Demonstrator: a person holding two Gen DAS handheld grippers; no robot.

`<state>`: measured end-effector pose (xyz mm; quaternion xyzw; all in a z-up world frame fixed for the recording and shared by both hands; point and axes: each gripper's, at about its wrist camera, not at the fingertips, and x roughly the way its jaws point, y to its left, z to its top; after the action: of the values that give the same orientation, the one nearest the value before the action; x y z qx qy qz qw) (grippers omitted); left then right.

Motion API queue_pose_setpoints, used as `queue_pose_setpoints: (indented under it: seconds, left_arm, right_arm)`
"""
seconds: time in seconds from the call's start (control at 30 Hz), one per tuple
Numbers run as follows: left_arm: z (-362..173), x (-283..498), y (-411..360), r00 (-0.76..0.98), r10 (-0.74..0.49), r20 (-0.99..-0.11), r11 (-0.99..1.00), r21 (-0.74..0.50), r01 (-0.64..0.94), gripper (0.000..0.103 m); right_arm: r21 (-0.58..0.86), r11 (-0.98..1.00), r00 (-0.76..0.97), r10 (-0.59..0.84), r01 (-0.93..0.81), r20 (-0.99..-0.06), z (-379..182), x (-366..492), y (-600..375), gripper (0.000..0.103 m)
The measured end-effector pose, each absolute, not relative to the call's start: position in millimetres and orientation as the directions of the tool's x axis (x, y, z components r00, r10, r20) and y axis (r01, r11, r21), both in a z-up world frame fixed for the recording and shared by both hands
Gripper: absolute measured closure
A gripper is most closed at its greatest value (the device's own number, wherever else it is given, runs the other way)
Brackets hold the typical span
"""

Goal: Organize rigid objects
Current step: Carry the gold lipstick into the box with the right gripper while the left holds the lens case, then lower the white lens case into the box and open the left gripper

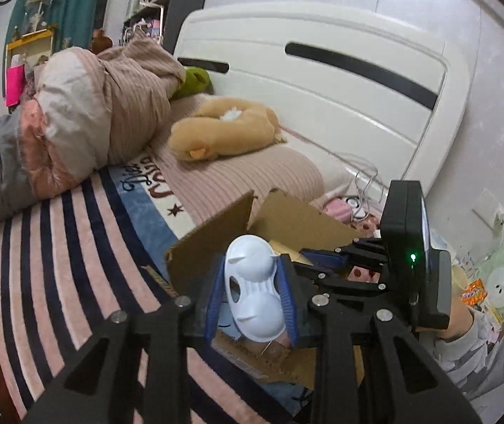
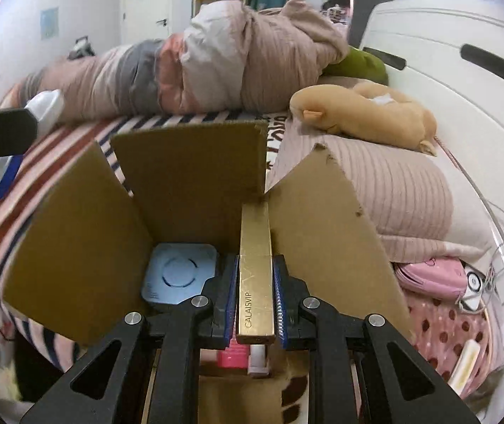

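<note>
My left gripper (image 1: 252, 293) is shut on a white plastic holder (image 1: 255, 289) and holds it over the near edge of an open cardboard box (image 1: 209, 251) on the bed. My right gripper (image 2: 254, 293) is shut on a long gold box (image 2: 255, 268) marked CALAISVIP, held inside the same cardboard box (image 2: 188, 176), against its right flap. A light blue square device (image 2: 177, 275) lies on the box floor to the left. A pink item (image 2: 232, 357) and a white tube (image 2: 257, 357) lie below the gold box. The left gripper with the white holder (image 2: 45, 106) shows at the far left of the right wrist view.
The box sits on a striped blanket (image 1: 57, 247). A rolled quilt (image 1: 75, 113), a tan plush toy (image 1: 223, 134) and a ribbed pillow (image 2: 393, 190) lie behind it, before a white headboard (image 1: 322, 81). A pink case (image 2: 432, 275) and cables (image 2: 499, 258) lie at right.
</note>
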<state>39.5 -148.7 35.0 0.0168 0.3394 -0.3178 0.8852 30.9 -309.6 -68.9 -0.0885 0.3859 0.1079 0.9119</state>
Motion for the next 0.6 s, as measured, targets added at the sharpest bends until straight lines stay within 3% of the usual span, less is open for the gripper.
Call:
queue_pose_setpoints:
  seconds: [0.1, 0.6]
  left_arm:
    - [30, 45, -157, 0.546, -0.551, -0.631, 0.792, -0.191, 0.580, 0.077]
    - [8, 40, -199, 0.438, -0.546, -0.714, 0.743, -0.172, 0.646, 0.077]
  right_arm:
    - [-0.117, 0.960, 0.697, 0.099, -0.255, -0.710, -75, 32, -309, 0.089]
    - [-0.031, 0.964, 0.716, 0.173, -0.263, -0.677, -65, 13, -326, 0.087]
